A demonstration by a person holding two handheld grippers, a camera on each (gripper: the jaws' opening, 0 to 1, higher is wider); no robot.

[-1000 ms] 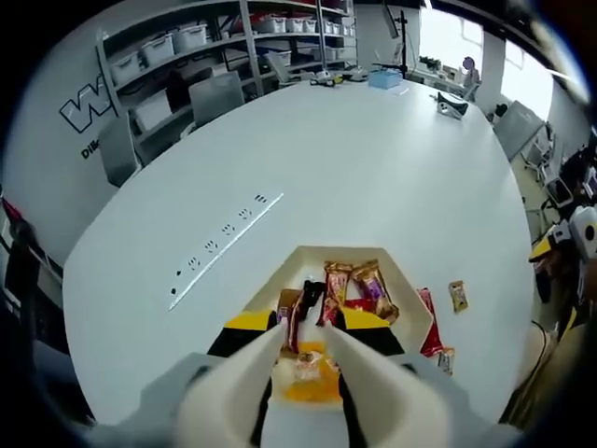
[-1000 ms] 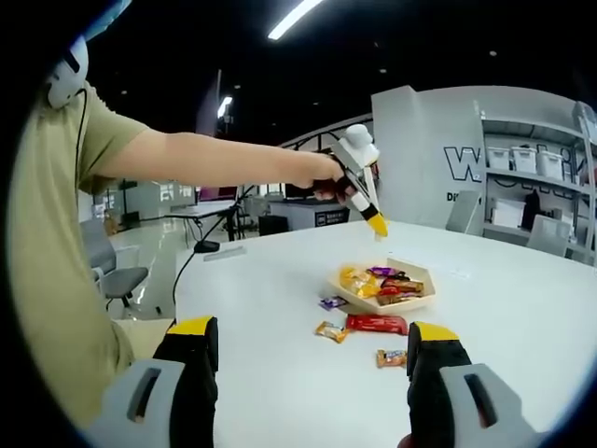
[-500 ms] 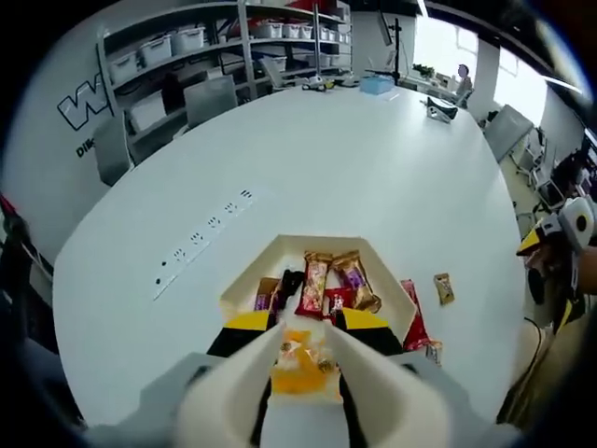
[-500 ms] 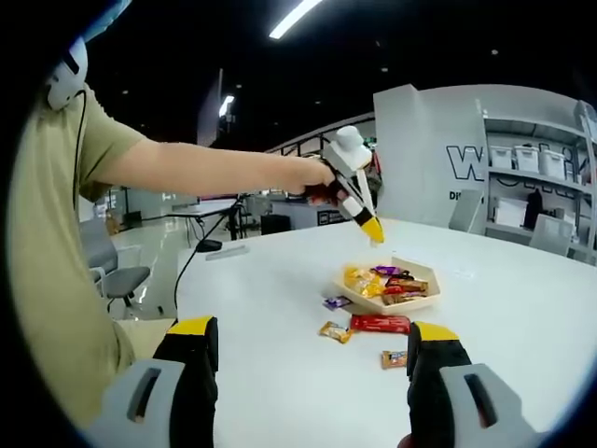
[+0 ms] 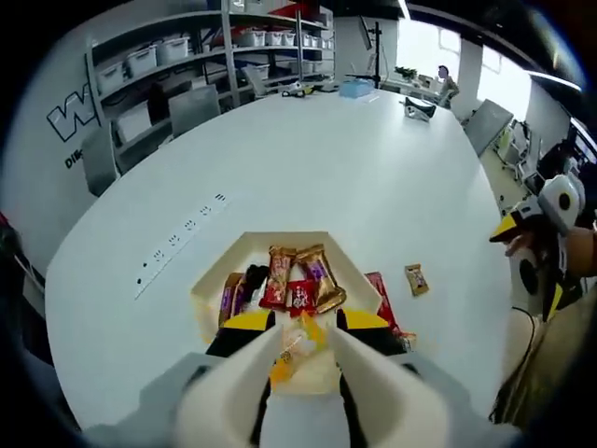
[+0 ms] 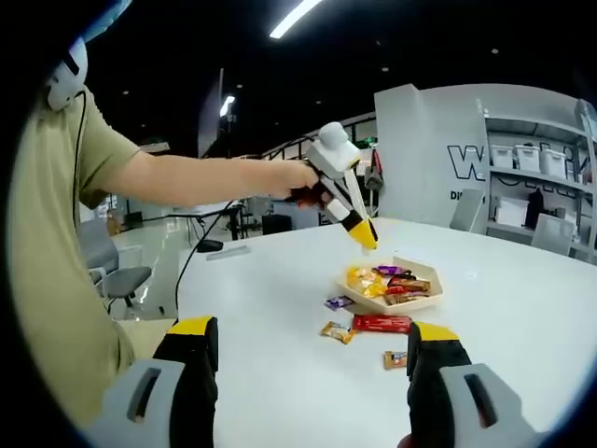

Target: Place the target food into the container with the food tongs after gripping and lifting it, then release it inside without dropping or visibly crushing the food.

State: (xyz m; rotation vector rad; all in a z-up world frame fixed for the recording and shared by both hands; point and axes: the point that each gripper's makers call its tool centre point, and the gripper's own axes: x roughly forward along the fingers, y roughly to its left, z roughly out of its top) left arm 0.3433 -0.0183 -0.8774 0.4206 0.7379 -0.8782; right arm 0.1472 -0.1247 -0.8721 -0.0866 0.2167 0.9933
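Left gripper view: the left gripper, its cream jaws tipped with yellow, is poised over the near edge of a shallow hexagonal container resting on the white worktop. The jaws stand slightly apart, and a yellow-wrapped candy lies between their tips; whether the tips press on it cannot be told. The container holds a cluster of wrapped snacks in red, brown, purple and gold wrappers. On the worktop just to the right of the container lie a red bar and, a little farther right, a small brown packet. A row of small dark marks crosses the worktop to the left of the container. Shelving with storage bins stands along the far wall.

Right gripper view: the right gripper is low and near, its black, yellow-capped jaws wide apart with nothing between them. Beyond it, the person's arm reaches over the worktop, holding the left gripper just above the near left edge of the container. A purple candy, an orange packet, the red bar and another small packet lie loose on the worktop in front of the container.
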